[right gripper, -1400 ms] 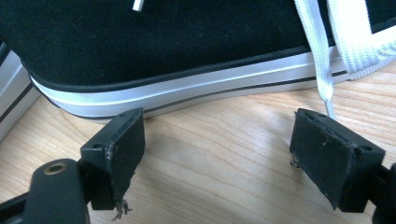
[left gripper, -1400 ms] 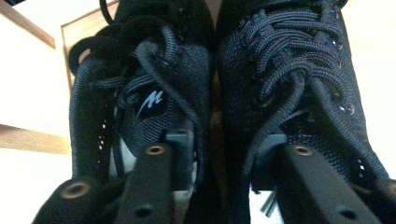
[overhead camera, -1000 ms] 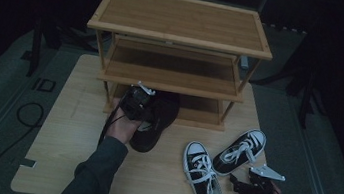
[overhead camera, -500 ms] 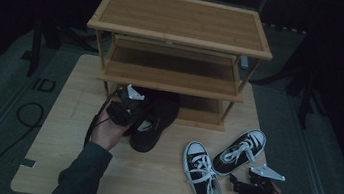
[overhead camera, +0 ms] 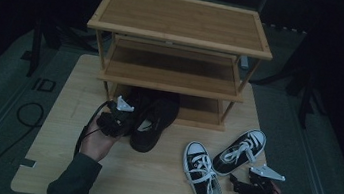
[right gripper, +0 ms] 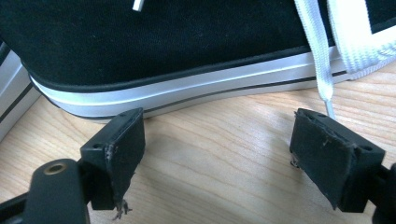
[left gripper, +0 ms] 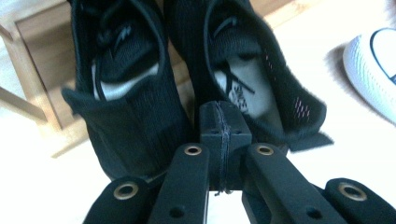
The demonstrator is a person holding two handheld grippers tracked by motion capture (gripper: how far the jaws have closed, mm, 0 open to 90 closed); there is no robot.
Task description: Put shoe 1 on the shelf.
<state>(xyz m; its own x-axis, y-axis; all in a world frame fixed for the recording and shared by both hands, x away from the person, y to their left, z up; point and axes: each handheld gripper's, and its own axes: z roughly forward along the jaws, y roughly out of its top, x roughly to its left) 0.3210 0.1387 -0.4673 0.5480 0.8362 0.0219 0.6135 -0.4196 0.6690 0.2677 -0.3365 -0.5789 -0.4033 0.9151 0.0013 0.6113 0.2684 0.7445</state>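
Two black knit shoes [left gripper: 121, 93] [left gripper: 252, 84] lie side by side, heels toward me, their toes under the lowest shelf of the wooden rack [overhead camera: 182, 20]. My left gripper [left gripper: 219, 135] sits just behind their heels with its pads pressed together and nothing between them. From above, the left gripper [overhead camera: 127, 117] is beside the near black shoe [overhead camera: 157, 120]. My right gripper [right gripper: 217, 140] stands open on the table, its jaws wide apart next to the white sole of a black-and-white sneaker [right gripper: 163, 42]. From above, the right gripper [overhead camera: 235, 182] lies beside that sneaker [overhead camera: 206, 182].
A second matching sneaker [overhead camera: 239, 143] lies angled to the right of the rack's base. The three-tier rack stands at the back of the light wooden table [overhead camera: 67, 113]. Dark floor and a cable surround the table.
My left hand has drawn back to the left and toward the near edge, away from the rack. The black shoes, the sneakers and the right hand have stayed put.
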